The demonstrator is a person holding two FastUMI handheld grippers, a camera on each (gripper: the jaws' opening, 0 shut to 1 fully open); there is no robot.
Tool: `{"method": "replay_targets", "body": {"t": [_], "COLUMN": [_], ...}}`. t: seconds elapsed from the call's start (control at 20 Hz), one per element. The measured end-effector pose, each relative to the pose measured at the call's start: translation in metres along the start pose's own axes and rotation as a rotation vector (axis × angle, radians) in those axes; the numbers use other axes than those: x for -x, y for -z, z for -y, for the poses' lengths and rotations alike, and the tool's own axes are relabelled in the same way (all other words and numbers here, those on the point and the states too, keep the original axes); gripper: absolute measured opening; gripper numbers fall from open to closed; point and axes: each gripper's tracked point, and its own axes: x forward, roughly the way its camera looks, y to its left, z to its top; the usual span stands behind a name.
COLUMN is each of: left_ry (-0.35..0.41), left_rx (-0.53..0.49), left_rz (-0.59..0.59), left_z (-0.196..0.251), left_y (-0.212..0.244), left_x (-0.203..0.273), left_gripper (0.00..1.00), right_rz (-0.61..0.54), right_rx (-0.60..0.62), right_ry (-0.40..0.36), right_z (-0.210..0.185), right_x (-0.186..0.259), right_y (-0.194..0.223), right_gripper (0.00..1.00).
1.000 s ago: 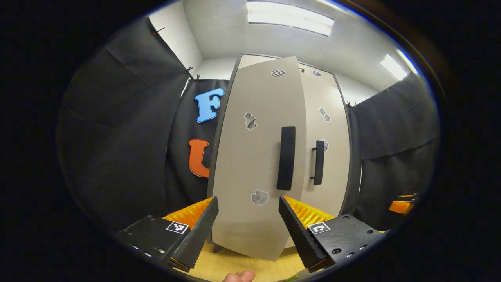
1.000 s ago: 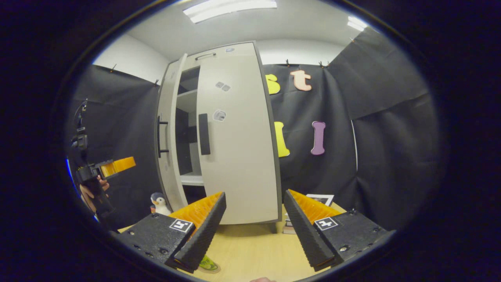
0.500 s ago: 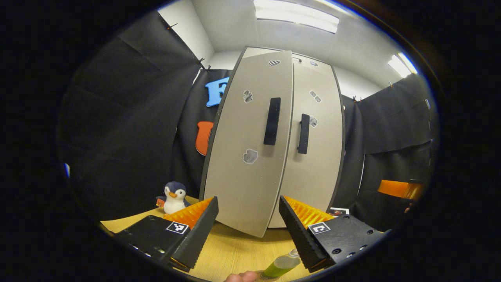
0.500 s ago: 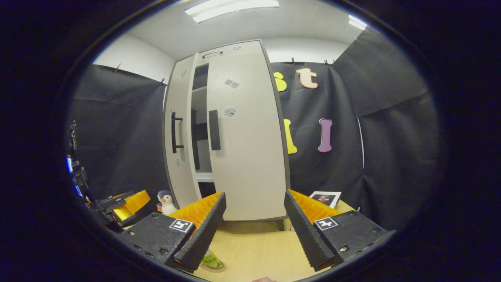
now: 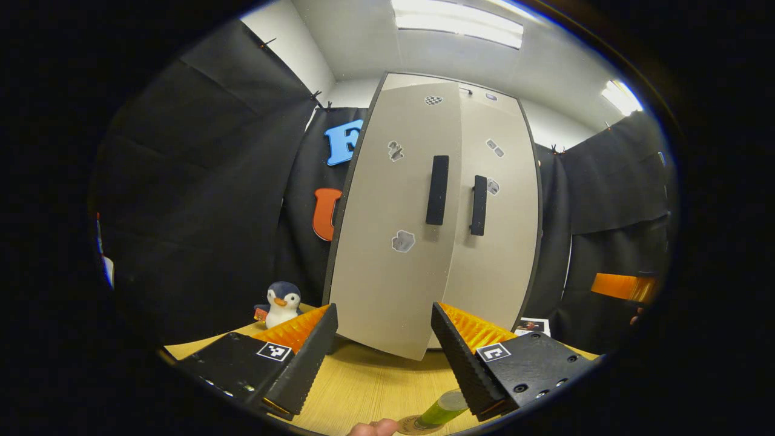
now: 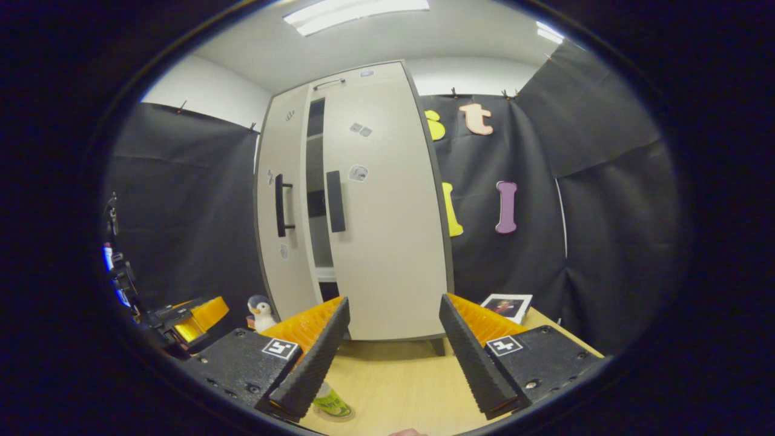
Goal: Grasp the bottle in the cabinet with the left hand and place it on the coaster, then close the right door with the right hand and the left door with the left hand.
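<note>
Cabinet (image 6: pixel 363 200) doors are narrowing to a slim gap, the left door (image 5: pixel 393 230) nearer shut than before. Both the left gripper (image 5: pixel 381 351) and right gripper (image 6: pixel 393 351) are hanging spread, gripping nothing. The bottle (image 5: pixel 442 409) is standing on its coaster (image 5: pixel 412 426) near the table's (image 6: pixel 393 387) front edge.

A narrow gap is showing between the left door (image 6: pixel 280 200) and right door (image 6: pixel 387 200); the penguin (image 5: pixel 282 304) is sitting left.
</note>
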Motion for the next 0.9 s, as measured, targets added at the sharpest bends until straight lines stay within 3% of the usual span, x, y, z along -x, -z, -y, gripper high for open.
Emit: {"method": "replay_targets", "body": {"t": [0.35,0.4,0.45,0.5,0.65,0.7,0.75,0.9], "left_ry": [0.024,0.027,0.030,0.036,0.049,0.052,0.055,0.065], "left_rx": [-0.007,-0.007,-0.008,-0.010,-0.029,-0.034,-0.037,-0.038], "left_rz": [0.002,0.003,0.003,0.003,0.009,0.013,0.016,0.019], "left_z": [0.012,0.013,0.015,0.017,0.022,0.023,0.025,0.028], "left_y": [0.000,0.000,-0.001,-0.001,-0.002,-0.003,-0.003,-0.003], "left_x": [0.000,0.001,0.002,0.002,0.003,0.003,0.003,0.004], "left_gripper": [0.95,0.95,1.00,0.95,0.95,1.00,0.95,0.95], "right_rz": [-0.004,-0.003,-0.005,-0.007,-0.011,-0.013,-0.017,-0.022], "right_rx": [0.017,0.015,0.010,0.005,0.003,0.000,-0.003,-0.002], "right_ry": [0.018,0.021,0.022,0.022,0.027,0.026,0.023,0.019], "right_z": [0.004,0.005,0.005,0.005,0.006,0.006,0.004,0.003], "right_x": [0.004,0.005,0.005,0.005,0.007,0.006,0.006,0.008], "right_y": [-0.001,0.000,0.000,0.001,0.002,0.003,0.004,0.005], "right_gripper": [0.98,0.93,0.98,0.98,0.98,0.98,0.98,0.98]}}
